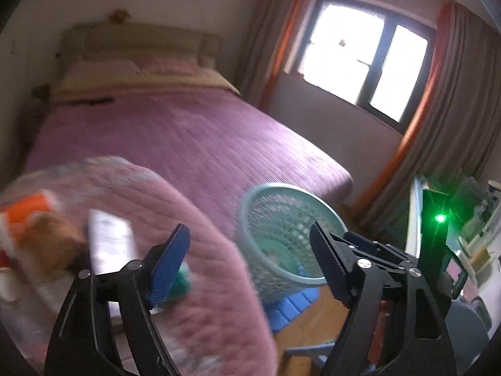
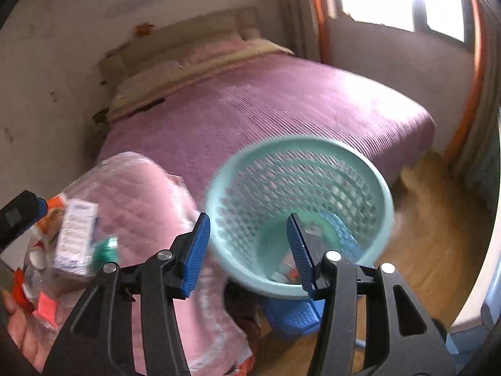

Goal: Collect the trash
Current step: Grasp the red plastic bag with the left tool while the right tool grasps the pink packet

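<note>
In the left wrist view the left gripper [image 1: 249, 263] is spread wide with nothing between its fingers, hanging above a pink quilt [image 1: 175, 219] with the teal basket [image 1: 281, 238] just to the right. The trash [image 1: 62, 235] lies at the quilt's left end: a white box, an orange packet, something brown and a small green piece close to the left finger. All of it is smeared by motion, so what each piece is stays a guess. Something pale lies at the basket's bottom, too blurred to name. In the right wrist view the right gripper [image 2: 247, 249] is likewise released and empty, its right finger overlapping the basket [image 2: 300, 188] mouth. A few scraps, one reddish, lie at the basket's bottom, so I judge the collecting begun but far from done. The pile [image 2: 72, 238] sits near left, uncollected, partly cut off by the frame edge. A bare hand [image 2: 22, 329] and part of the other gripper show at that edge. The basket's foot is hidden behind the fingers.
</note>
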`<state>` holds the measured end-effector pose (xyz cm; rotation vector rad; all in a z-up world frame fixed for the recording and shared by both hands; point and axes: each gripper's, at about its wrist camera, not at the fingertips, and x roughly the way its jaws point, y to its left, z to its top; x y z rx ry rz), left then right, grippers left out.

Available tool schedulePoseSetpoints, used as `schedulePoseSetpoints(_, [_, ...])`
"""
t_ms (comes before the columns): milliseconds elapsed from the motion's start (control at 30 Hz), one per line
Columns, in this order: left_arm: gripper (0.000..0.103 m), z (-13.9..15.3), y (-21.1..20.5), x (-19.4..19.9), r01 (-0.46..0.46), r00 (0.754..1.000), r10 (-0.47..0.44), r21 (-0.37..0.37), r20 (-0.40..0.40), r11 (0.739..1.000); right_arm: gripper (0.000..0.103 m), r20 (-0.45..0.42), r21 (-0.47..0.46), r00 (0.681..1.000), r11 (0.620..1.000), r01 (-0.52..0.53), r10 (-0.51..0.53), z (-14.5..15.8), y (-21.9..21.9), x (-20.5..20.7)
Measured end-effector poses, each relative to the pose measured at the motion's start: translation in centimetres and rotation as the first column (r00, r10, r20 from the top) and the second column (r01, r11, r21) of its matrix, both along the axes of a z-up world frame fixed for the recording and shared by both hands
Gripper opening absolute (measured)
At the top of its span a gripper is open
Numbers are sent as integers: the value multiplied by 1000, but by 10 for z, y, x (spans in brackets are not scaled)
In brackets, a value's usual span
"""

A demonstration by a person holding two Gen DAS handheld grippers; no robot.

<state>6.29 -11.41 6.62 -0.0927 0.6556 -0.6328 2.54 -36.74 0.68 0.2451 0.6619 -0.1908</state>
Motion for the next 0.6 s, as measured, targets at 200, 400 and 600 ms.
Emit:
schedulePoseSetpoints(200, [84,26,79,-30,-164,983,164,-2,86,986,48,115,-66,982,988,-141,148,28,80,-12])
schedulePoseSetpoints(400, [85,37,175,-57,-387,916,379,37,130,922,48,151,-137,935,944,-302,321,36,164,-18])
schedulePoseSetpoints(600, [85,25,274,-66,-587,809,579,83,102,805,48,117,-152,875,879,-451,469,23,235,-23])
